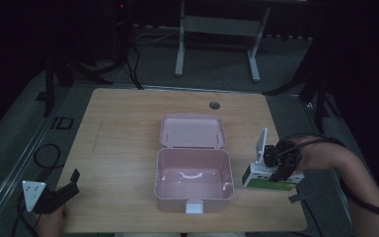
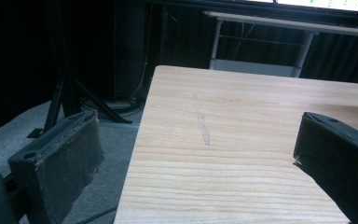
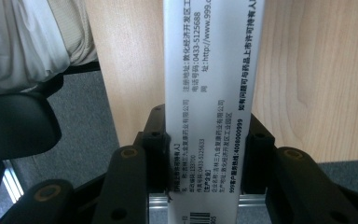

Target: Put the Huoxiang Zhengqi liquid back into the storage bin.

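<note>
Box: a flat white-and-green printed cardboard medicine carton point(image 1: 269, 178), at the table's right edge, just right of the open pink plastic lunch case point(image 1: 193, 180).
Right gripper: the right gripper point(image 1: 281, 170) pinches the carton across its narrow sides; in the right gripper view the white panel point(image 3: 209, 107) runs up between the two black jaws, pressed on both flanks.
Left gripper: the left gripper point(image 1: 61, 191) sits at the near-left corner of the light wooden table point(image 1: 123, 133), jaws spread wide with nothing between them.
Handling: probably light, and thin-walled enough to dent under hard pressure; the glossy card may slip, so gripping the stiffer narrow edges looks sensible.
High view adds: the case, its lid laid back, cavity bare.
Right gripper view adds: small printed text, a barcode, and the pad contact.
</note>
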Available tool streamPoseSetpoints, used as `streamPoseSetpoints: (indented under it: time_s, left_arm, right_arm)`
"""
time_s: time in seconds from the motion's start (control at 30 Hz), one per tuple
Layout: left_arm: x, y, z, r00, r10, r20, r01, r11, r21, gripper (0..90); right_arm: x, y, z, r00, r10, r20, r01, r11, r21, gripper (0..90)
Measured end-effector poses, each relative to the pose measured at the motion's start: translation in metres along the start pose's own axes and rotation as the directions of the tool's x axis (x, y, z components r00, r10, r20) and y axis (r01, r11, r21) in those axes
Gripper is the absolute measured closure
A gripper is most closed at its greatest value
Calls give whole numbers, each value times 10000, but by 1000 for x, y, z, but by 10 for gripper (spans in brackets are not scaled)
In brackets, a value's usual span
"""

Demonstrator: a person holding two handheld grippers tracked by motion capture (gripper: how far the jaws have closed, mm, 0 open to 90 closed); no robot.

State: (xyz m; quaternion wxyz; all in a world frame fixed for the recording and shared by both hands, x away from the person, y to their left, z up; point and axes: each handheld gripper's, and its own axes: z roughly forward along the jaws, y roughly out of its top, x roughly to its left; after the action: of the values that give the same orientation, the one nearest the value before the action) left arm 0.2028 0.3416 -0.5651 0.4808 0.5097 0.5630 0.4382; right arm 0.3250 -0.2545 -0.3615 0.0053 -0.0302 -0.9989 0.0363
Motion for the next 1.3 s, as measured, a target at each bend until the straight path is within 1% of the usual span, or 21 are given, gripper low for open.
streamPoseSetpoints:
  time_s: [0.1,0.2,0.37,0.47,0.63,0.73,0.9,1.03,1.2,1.3]
  left_arm:
    - [0,0,0,10000,-2,1,2,10000,-8,12]
    - [0,0,0,10000,-42,33,42,10000,-9,12]
    - [0,0,0,10000,-35,39,35,10000,-3,12]
    - [0,0,0,10000,-58,35,58,10000,-2,12]
    - [0,0,0,10000,-71,44,71,10000,0,12]
    - [0,0,0,10000,-75,40,75,10000,-4,12]
    - [0,0,0,10000,-74,41,74,10000,-1,12]
    - [0,0,0,10000,-60,48,61,10000,-4,12]
    - [0,0,0,10000,-57,52,57,10000,-4,12]
    - [1,0,0,10000,-59,71,59,10000,-2,12]
  right_arm:
    - [2,-1,-8,10000,46,81,-45,10000,-10,619]
    - [3,-3,-15,9994,204,264,-201,9997,-129,619]
    - [3,-3,-25,9992,270,310,-265,9995,-161,620]
    - [3,1,-34,9990,291,352,-289,9996,-52,619]
    - [3,6,-43,9983,400,413,-401,9992,1,620]
    - [3,10,-47,9984,419,391,-420,9991,18,620]
    - [3,20,-52,9990,341,290,-338,9994,-108,619]
    - [1,29,-57,9988,360,334,-355,9992,-158,620]
    - [-2,40,-62,9993,302,227,-293,9988,-392,620]
    - [-3,48,-63,9989,348,303,-337,9988,-359,620]
